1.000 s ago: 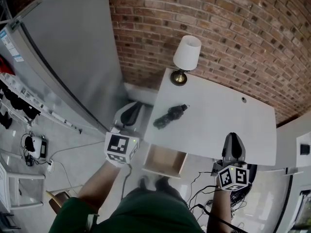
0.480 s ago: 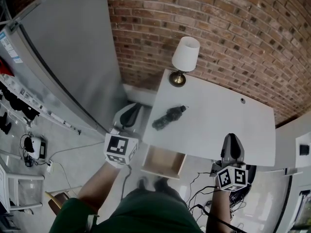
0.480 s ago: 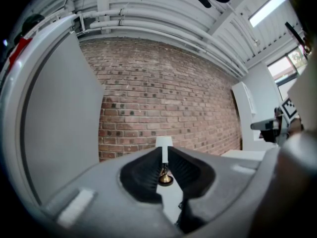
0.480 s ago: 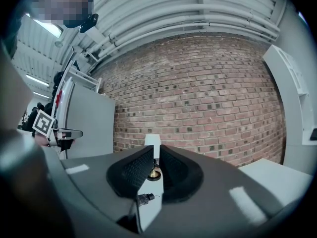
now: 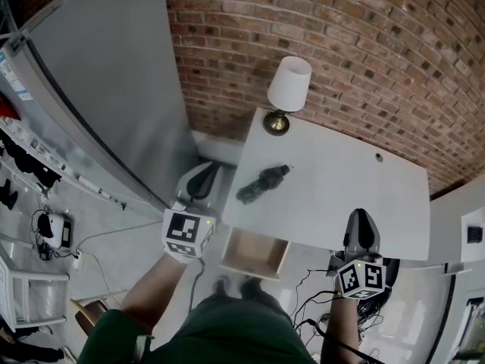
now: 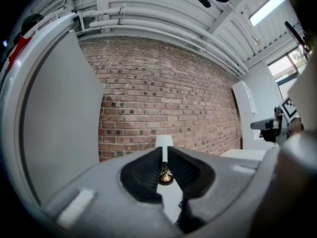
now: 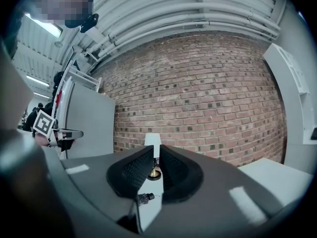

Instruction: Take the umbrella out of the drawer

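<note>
A black folded umbrella lies on the white table, toward its left side. The wooden drawer stands pulled out below the table's front edge, and its inside looks bare. My left gripper is shut and holds nothing, off the table's left edge and level with the umbrella. My right gripper is shut and holds nothing, at the table's front right edge. In the right gripper view the umbrella's end shows low between the closed jaws of the right gripper. The left gripper points toward the lamp.
A lamp with a white shade and brass base stands at the table's back left corner, against a brick wall. A tall grey panel rises at the left. Cables lie on the floor under the table. A white cabinet stands at the right.
</note>
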`<action>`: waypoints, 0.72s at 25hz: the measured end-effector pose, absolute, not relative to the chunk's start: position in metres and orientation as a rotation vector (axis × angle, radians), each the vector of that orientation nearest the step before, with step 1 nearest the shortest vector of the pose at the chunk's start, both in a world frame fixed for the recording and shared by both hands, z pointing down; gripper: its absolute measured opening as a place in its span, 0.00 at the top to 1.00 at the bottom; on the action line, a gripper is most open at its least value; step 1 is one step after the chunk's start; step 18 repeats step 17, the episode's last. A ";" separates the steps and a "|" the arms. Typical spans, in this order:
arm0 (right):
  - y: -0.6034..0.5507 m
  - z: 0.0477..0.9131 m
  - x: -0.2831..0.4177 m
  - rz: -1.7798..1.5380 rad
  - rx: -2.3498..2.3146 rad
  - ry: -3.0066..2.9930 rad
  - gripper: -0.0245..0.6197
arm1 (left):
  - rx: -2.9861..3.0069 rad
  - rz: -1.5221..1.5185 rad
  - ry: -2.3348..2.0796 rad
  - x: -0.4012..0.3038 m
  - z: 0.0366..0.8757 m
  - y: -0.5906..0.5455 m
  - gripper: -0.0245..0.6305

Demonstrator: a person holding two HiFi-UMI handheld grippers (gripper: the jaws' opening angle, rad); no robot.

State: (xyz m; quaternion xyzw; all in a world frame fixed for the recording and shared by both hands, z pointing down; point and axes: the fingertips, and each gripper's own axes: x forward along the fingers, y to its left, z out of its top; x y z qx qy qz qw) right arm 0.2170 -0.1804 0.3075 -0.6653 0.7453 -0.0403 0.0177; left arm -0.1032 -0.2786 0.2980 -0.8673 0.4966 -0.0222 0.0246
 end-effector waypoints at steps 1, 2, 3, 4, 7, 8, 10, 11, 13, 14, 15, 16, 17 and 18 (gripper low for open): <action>-0.181 0.308 0.218 -0.125 -2.065 2.315 0.91 | -2.683 -0.070 1.536 -0.102 0.298 -0.279 0.92; -0.182 0.308 0.218 -0.126 -2.064 2.316 0.91 | -2.683 -0.072 1.537 -0.101 0.299 -0.280 0.92; -0.182 0.308 0.219 -0.125 -2.062 2.317 0.91 | -2.683 -0.074 1.537 -0.100 0.299 -0.280 0.92; -0.183 0.308 0.220 -0.125 -2.061 2.318 0.91 | -2.683 -0.077 1.537 -0.099 0.299 -0.281 0.92; -0.185 0.308 0.222 -0.124 -2.059 2.321 0.91 | -2.684 -0.081 1.539 -0.097 0.300 -0.283 0.92; -0.186 0.308 0.223 -0.124 -2.058 2.321 0.91 | -2.684 -0.081 1.539 -0.096 0.301 -0.283 0.92; -0.188 0.309 0.225 -0.126 -2.058 2.320 0.91 | -2.684 -0.081 1.538 -0.094 0.301 -0.285 0.93; -0.188 0.309 0.226 -0.128 -2.057 2.320 0.91 | -2.684 -0.082 1.537 -0.092 0.302 -0.285 0.92; -0.190 0.310 0.228 -0.131 -2.055 2.319 0.91 | -2.684 -0.084 1.537 -0.090 0.302 -0.287 0.93; -0.191 0.310 0.229 -0.132 -2.054 2.319 0.91 | -2.684 -0.086 1.536 -0.088 0.302 -0.288 0.93; -0.192 0.311 0.230 -0.133 -2.053 2.319 0.91 | -2.684 -0.088 1.536 -0.087 0.302 -0.289 0.93; -0.193 0.311 0.231 -0.134 -2.052 2.320 0.91 | -2.685 -0.089 1.536 -0.086 0.303 -0.290 0.93; -0.194 0.311 0.232 -0.134 -2.052 2.321 0.91 | -2.685 -0.091 1.535 -0.085 0.303 -0.291 0.93; -0.194 0.311 0.232 -0.134 -2.052 2.321 0.91 | -2.685 -0.091 1.535 -0.085 0.303 -0.291 0.93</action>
